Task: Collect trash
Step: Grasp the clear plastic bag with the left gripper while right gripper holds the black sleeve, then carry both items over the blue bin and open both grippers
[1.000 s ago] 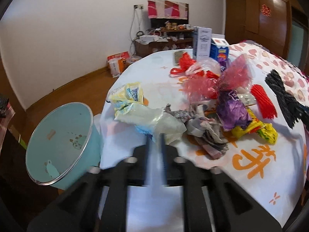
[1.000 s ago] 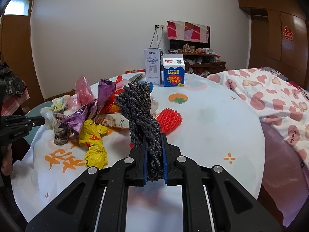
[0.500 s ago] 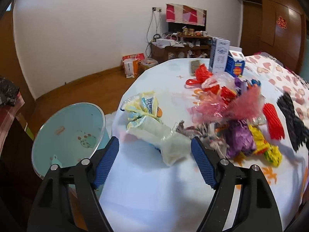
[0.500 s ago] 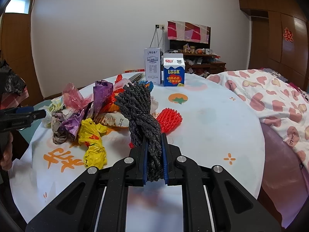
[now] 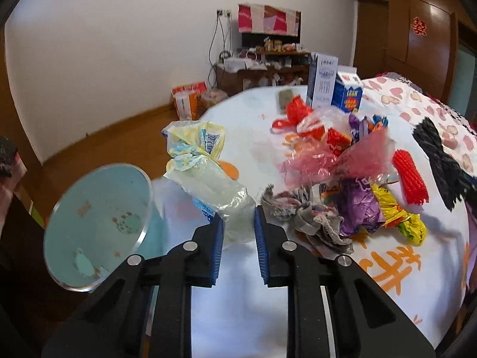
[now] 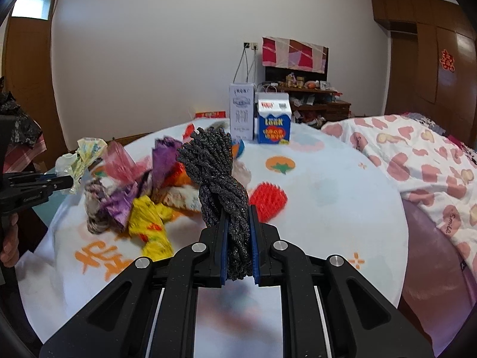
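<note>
Closing on a clear bag (image 5: 214, 191) at the table (image 5: 244, 322) edge nearest the bin (image 5: 98, 223): left gripper (image 5: 237, 238), blue pads drawing in with the bag's crumpled tail between them, not yet visibly pinched. Clamping tight on a black mesh bundle (image 6: 220, 179): right gripper (image 6: 238, 247), lifting it clear of the cloth, to the right of the heap as seen from the bin.

Likely handling as feather-light, limp and slick film, the bag; probably slipping unless bunched where several folds gather, so taking the knotted tail looks wiser than one loose flap. Trailing away from the bin, its printed yellow-and-blue end (image 5: 193, 146), liable to drag or snag. Springy and rough, the mesh, holding well in a mid-bundle squeeze.

Lying just beyond the bag, away from the bin: grey rag (image 5: 310, 220), purple wrapper (image 5: 357, 205), yellow wrapper (image 5: 396, 217), pink film (image 5: 342, 161), red net (image 5: 410, 176). Standing at the far side of the table from the bin: two cartons (image 5: 334, 89), well apart from the heap.

Nothing blocking the short swing from bag to bin, judging by the open mouth tilting just beside the table edge; rag touching or nearly touching the bag, possibly coming along.
</note>
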